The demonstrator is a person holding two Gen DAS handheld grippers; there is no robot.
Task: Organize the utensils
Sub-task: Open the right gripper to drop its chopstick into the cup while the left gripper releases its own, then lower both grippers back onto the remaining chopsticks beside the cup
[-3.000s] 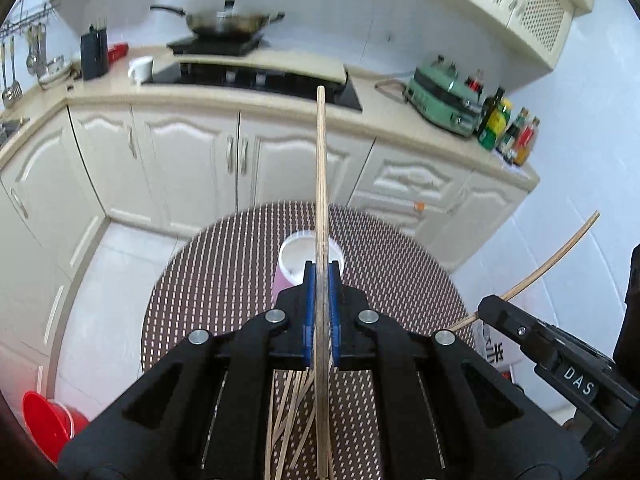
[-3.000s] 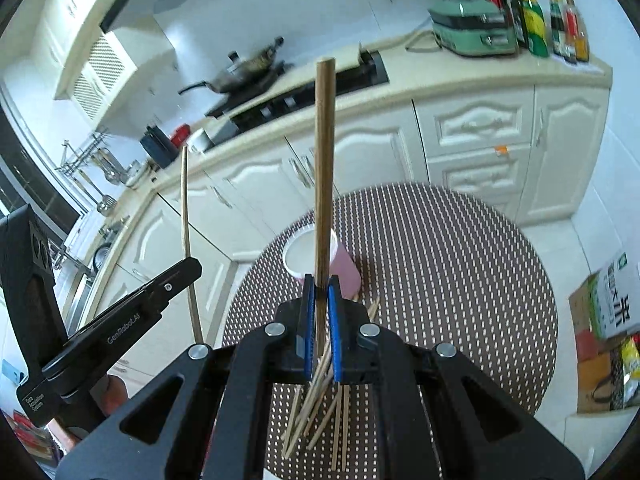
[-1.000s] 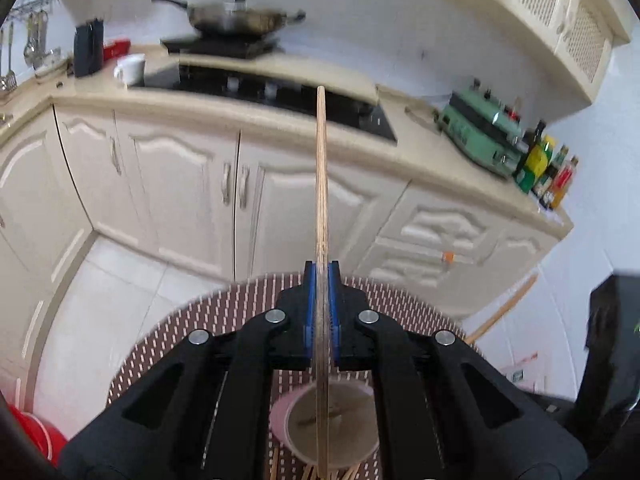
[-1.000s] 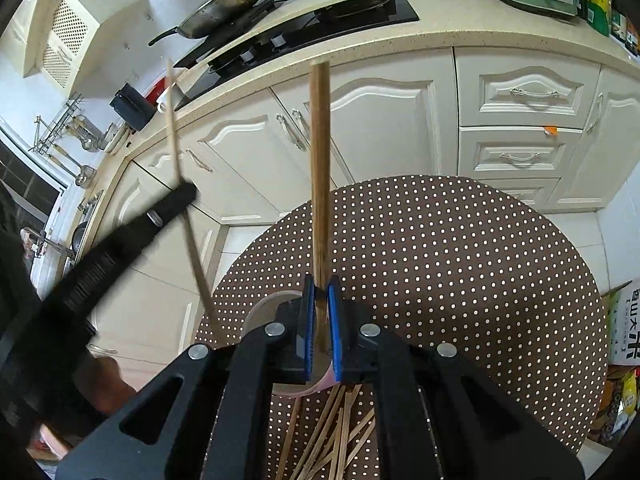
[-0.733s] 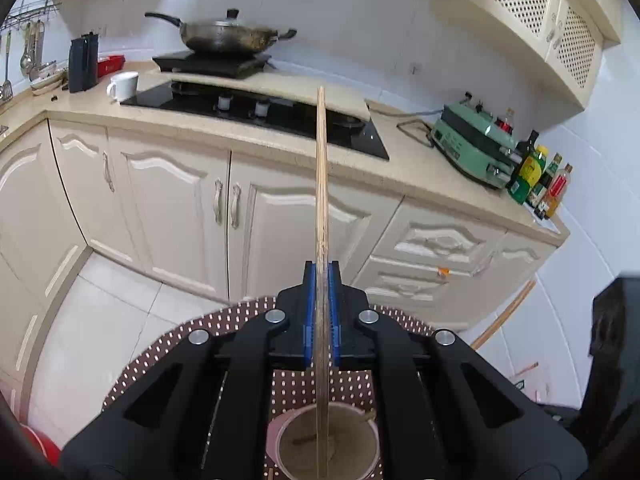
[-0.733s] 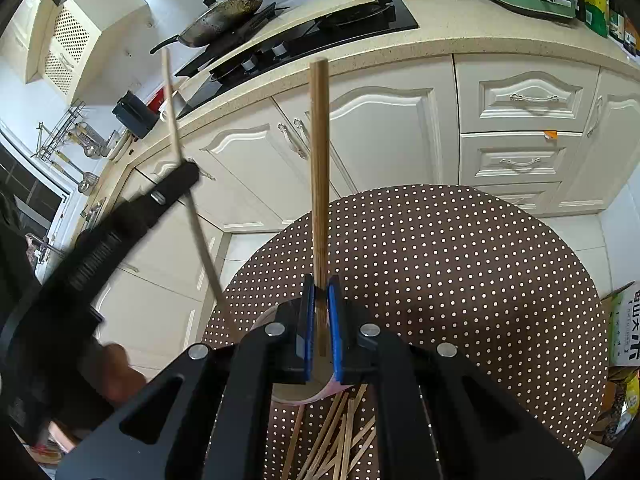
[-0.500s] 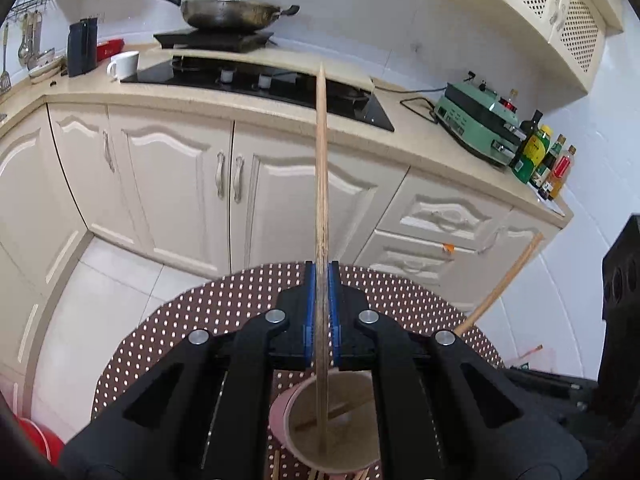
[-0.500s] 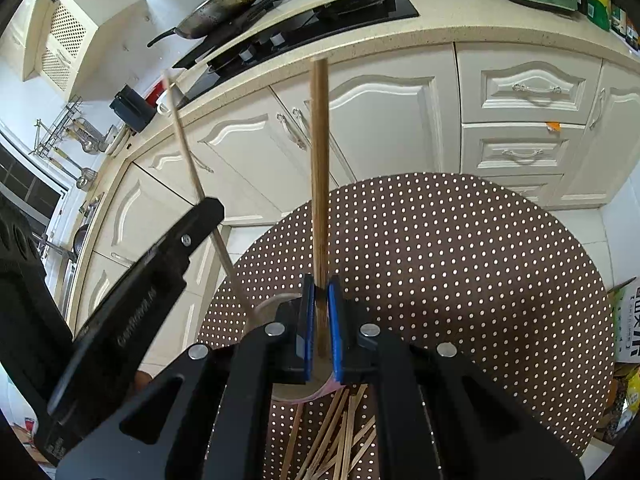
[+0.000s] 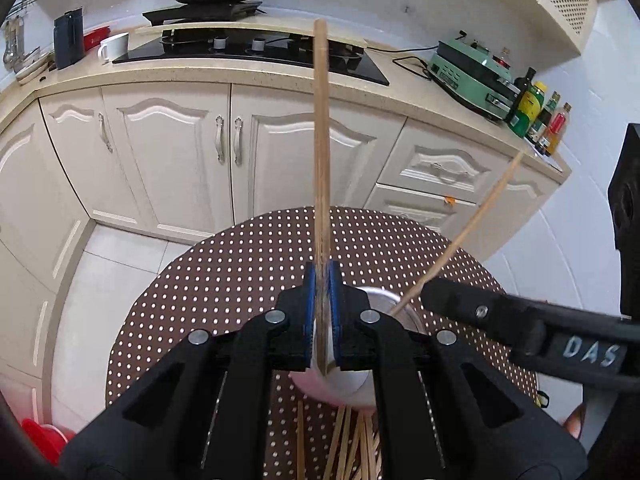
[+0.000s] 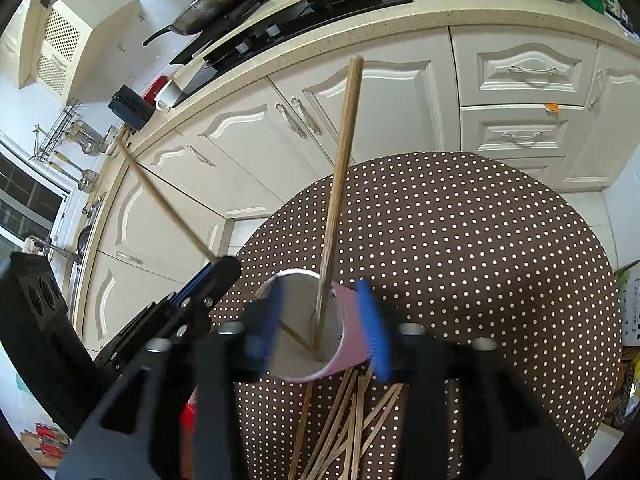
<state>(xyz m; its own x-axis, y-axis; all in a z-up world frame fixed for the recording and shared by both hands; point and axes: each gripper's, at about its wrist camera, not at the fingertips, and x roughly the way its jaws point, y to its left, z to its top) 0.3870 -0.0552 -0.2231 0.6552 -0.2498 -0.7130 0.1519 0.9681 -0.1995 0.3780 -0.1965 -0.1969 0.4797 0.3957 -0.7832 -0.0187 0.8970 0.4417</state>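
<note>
My right gripper has its jaws opening, and the chopstick between them stands free of the pads, its lower end down inside the pink cup and its top leaning away toward the cabinets. My left gripper is pressed together on a second chopstick, whose tip sits just at the cup's mouth.

The cup looks light and tall, and it stands on the dotted bench with two long sticks leaning in it. My worry is that the released stick's weight on the rim, or a nudge from my left stick as it goes in, tips the cup over. If I let go on the left while the tip is only at the rim, that stick could slide outside and land among the loose chopsticks lying just in front of the cup. My two grippers are also close together over the cup, so they could knock each other.
</note>
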